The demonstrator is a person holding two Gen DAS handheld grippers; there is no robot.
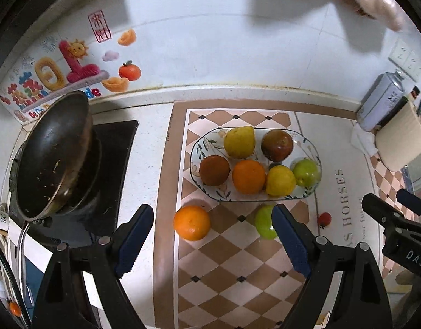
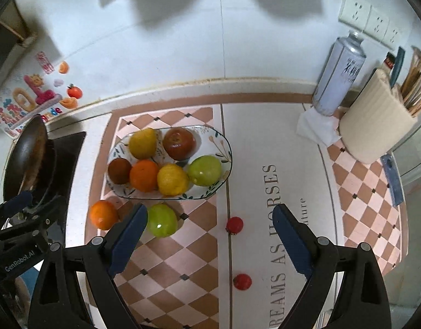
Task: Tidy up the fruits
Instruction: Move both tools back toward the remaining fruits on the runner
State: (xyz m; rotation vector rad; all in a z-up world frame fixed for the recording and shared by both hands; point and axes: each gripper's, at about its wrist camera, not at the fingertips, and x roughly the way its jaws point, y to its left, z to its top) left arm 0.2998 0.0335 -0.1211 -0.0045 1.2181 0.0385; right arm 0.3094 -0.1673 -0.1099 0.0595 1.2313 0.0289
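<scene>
White kitchen counter carries a checkered brown-and-pink mat (image 1: 238,268). Left wrist view: the oval glass plate (image 1: 195,152) near the mat's back edge holds six fruits; a loose orange (image 1: 192,222) and green apple (image 1: 262,226) lie just before it. The left gripper (image 1: 213,238) gapes wide, empty.

Right wrist view: two small red tomatoes (image 2: 234,224) lie toward the mat's front. The right gripper (image 2: 207,240) stands wide, empty.

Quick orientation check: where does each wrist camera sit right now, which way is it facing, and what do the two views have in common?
Left wrist: on the left gripper, high, looking steeply down at the fruit plate; its open fingers show, with the right gripper at the edge.
Right wrist: on the right gripper, looking down likewise; open fingers, left gripper at the edge.
Shared: plate, loose orange, green fruit, wok.
</scene>
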